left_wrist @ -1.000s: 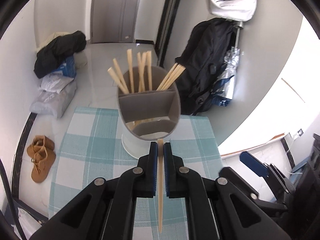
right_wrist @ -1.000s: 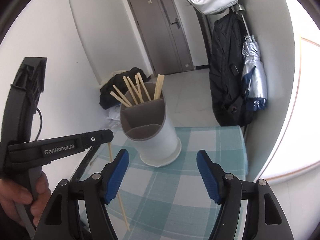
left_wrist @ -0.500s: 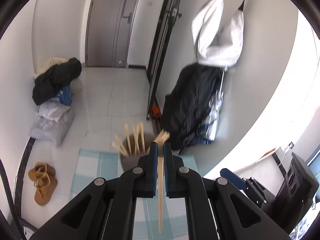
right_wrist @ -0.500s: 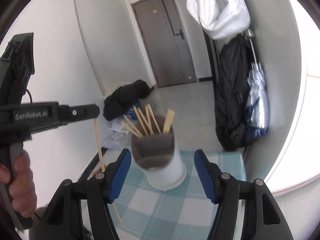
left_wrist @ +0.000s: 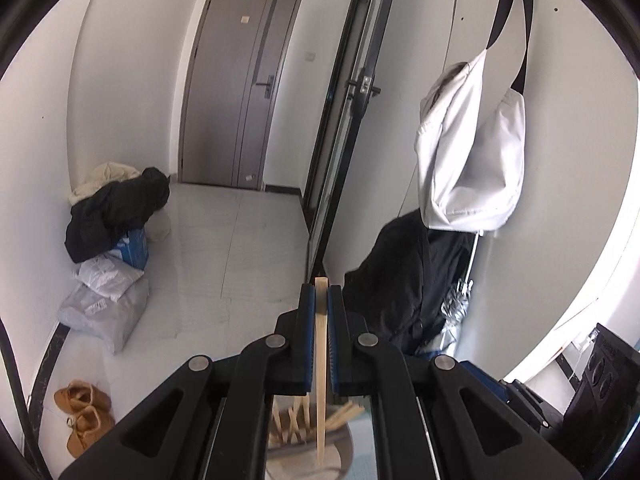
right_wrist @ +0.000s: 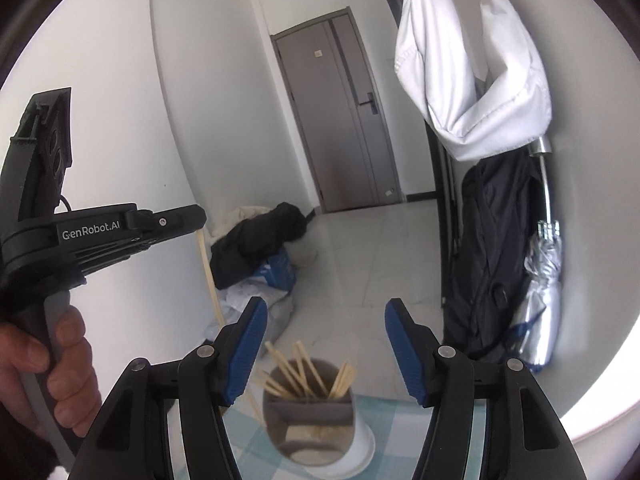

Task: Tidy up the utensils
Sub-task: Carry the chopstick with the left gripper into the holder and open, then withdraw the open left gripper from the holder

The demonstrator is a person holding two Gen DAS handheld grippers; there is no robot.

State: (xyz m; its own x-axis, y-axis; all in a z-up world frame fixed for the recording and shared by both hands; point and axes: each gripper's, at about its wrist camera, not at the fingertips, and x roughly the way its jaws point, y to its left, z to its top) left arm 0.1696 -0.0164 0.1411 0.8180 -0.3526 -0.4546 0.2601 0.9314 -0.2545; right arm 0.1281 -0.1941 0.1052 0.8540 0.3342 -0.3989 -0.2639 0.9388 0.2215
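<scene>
Left wrist view: the left gripper (left_wrist: 321, 300) is clenched on a chopstick (left_wrist: 321, 368) near its thick end — light, stiff, smooth wood, apt to pivot. It hangs above the holder (right_wrist: 316, 420) on the checked table (right_wrist: 396, 432); the right gripper (right_wrist: 326, 350) gapes, holding nothing.

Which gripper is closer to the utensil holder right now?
Hard to call. The left gripper, clamping a chopstick, hangs above the holder; the right gripper, open and empty, hovers above it too.
</scene>
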